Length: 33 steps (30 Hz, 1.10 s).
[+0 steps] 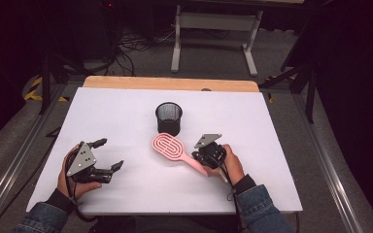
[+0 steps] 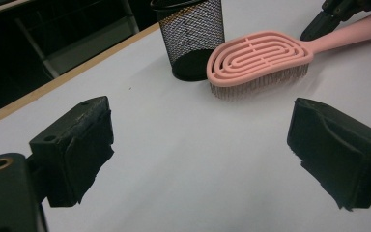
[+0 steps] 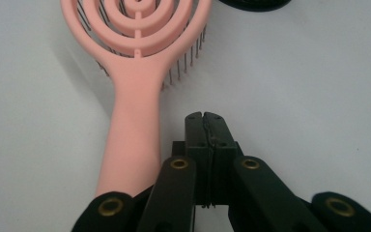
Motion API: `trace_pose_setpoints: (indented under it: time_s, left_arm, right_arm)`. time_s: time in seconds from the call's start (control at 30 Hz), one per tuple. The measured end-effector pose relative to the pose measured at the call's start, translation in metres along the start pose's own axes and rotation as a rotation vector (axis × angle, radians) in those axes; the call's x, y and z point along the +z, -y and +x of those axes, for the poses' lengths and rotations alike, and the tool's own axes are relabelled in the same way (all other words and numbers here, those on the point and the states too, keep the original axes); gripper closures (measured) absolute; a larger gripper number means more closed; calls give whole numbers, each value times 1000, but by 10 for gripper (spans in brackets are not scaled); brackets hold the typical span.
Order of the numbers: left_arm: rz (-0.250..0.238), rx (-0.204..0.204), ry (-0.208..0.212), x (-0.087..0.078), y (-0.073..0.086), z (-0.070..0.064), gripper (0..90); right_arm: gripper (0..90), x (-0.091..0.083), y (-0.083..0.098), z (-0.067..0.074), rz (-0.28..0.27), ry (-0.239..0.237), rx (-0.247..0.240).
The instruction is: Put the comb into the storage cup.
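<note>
Hairbrush (image 1: 169,145) lies mid-table by the mesh cup (image 1: 168,118); right gripper (image 3: 206,121) clamped empty beside its handle, left gripper (image 1: 109,154) gaping near the left edge.

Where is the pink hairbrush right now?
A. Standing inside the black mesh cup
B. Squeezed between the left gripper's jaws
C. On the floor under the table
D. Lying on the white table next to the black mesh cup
D: the pink hairbrush lies bristles down on the white table, just in front of the black mesh cup, and no jaws close on it.
</note>
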<state>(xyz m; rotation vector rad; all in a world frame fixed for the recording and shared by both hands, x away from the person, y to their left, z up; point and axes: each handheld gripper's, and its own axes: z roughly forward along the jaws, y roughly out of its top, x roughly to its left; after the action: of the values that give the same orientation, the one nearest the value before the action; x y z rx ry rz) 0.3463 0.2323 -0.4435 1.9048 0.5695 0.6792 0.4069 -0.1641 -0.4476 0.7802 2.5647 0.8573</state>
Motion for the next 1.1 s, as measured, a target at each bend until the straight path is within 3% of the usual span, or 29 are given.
trace_pose_setpoints:
  time_s: [1.1]
  left_arm:
    - [9, 11, 0, 0, 0, -1, 100]
  right_arm:
    - [878, -16, 18, -5, 11, -4, 6]
